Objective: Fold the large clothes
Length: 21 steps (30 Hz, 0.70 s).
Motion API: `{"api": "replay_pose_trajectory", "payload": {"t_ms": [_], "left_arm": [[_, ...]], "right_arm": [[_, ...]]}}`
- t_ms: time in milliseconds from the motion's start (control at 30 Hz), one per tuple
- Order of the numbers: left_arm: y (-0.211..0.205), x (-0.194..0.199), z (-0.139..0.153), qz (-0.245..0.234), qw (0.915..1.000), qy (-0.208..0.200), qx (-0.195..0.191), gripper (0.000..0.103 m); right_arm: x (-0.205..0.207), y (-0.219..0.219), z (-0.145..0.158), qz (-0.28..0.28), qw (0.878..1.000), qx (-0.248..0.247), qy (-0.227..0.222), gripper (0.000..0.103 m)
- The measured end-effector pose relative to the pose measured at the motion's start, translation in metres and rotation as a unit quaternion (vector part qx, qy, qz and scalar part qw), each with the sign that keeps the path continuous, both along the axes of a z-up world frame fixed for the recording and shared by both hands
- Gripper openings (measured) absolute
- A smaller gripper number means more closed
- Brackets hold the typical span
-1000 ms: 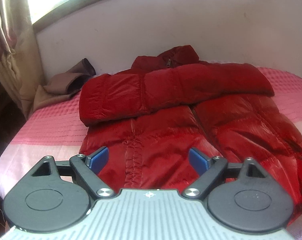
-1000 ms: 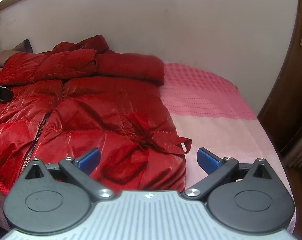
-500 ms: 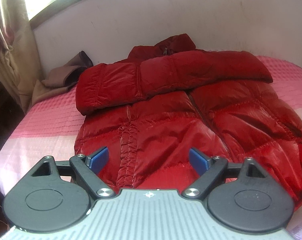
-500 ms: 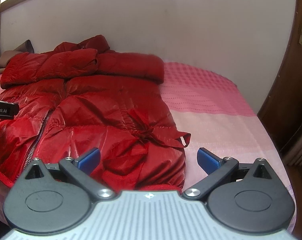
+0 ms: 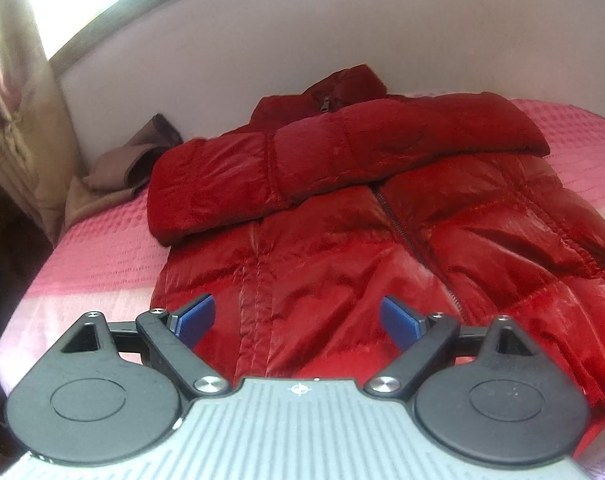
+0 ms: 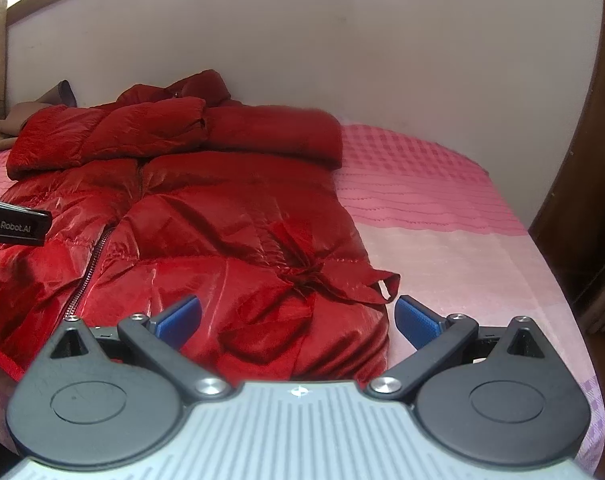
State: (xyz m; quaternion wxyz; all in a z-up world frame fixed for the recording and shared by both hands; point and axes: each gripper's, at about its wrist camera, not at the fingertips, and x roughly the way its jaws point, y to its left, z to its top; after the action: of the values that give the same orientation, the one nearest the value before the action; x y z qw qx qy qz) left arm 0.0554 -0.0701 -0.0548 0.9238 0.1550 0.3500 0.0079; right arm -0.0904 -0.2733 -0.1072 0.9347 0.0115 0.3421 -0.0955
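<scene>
Red puffer jacket (image 5: 382, 240) lies front-up on the pink bed (image 6: 442, 240), both sleeves folded across the chest, collar at the far wall. Left gripper (image 5: 298, 316) hovers over the near hem, fingers wide apart, empty. Right gripper (image 6: 298, 316) sits over the hem's right corner, fingers spread too. A brown garment (image 5: 130, 164) sits far left.

Left gripper (image 5: 297, 318) and right gripper (image 6: 297, 318) level, jaws spread wide, both empty.
</scene>
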Motion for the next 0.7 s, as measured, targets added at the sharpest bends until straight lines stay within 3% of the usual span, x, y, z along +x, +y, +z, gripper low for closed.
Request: {"api": "replay_pose_trajectory", "payload": {"t_ms": [100, 167, 267, 367, 500, 667, 700], "left_arm": [[-0.004, 0.013, 0.009, -0.039, 0.9992, -0.002, 0.003, 0.087], [-0.007, 0.027, 0.015, -0.065, 0.9979, -0.005, 0.003, 0.08], [-0.015, 0.056, 0.016, -0.114, 0.9924, -0.041, 0.018, 0.078], [-0.033, 0.083, 0.003, -0.182, 0.9786, -0.07, 0.065, 0.078], [-0.068, 0.11, -0.021, -0.24, 0.9534, -0.113, 0.143, 0.078], [-0.102, 0.144, -0.057, -0.268, 0.9373, -0.096, 0.201, 0.082], [-0.104, 0.151, -0.064, -0.266, 0.9368, -0.09, 0.209, 0.075]], "right_arm": [[0.006, -0.003, 0.0, 0.003, 1.0, -0.001, -0.003, 0.103], [0.009, -0.007, 0.0, 0.002, 1.0, 0.003, -0.005, 0.103], [0.014, -0.015, -0.003, 0.0, 1.0, 0.015, -0.008, 0.103], [0.02, -0.022, -0.008, -0.002, 1.0, 0.029, -0.006, 0.103], [0.025, -0.029, -0.017, -0.004, 0.999, 0.043, 0.001, 0.103], [0.028, -0.036, -0.024, -0.009, 0.998, 0.054, 0.008, 0.103], [0.029, -0.038, -0.025, -0.01, 0.998, 0.057, 0.009, 0.103]]}}
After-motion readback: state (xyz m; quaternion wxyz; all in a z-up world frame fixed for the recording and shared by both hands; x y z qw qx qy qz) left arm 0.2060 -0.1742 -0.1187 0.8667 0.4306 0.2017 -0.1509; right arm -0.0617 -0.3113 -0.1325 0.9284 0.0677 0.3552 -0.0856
